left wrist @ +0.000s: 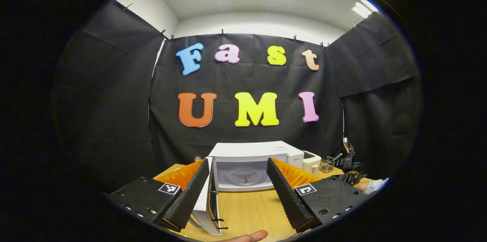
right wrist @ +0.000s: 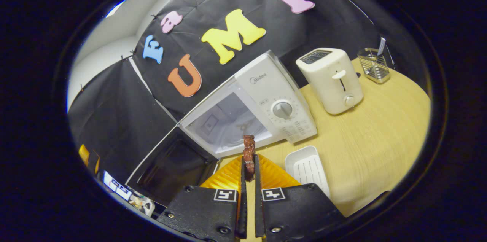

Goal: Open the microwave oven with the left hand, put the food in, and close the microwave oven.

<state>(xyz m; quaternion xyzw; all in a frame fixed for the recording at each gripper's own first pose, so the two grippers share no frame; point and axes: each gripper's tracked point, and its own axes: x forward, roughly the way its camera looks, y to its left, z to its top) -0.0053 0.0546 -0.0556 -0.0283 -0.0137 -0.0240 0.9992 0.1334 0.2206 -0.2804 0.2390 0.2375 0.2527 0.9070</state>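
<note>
A white microwave oven (left wrist: 255,152) stands at the back of the wooden table, its cavity (left wrist: 243,175) showing a glass turntable. Its door (left wrist: 207,202) hangs swung out to the left, edge-on between my left gripper's fingers. My left gripper (left wrist: 237,188) is open, well back from the oven, with nothing between its fingers. In the right gripper view the same microwave oven (right wrist: 262,99) is tilted, its dark door (right wrist: 171,166) swung wide. My right gripper (right wrist: 249,166) is shut on a reddish-brown piece of food (right wrist: 249,150), held in front of the cavity opening.
A cream toaster (right wrist: 331,78) stands right of the oven, and a wire basket (right wrist: 374,65) sits farther right. A white ridged tray (right wrist: 307,167) lies on the table (right wrist: 373,139) by my right gripper. A fingertip (left wrist: 249,236) shows at the bottom of the left gripper view.
</note>
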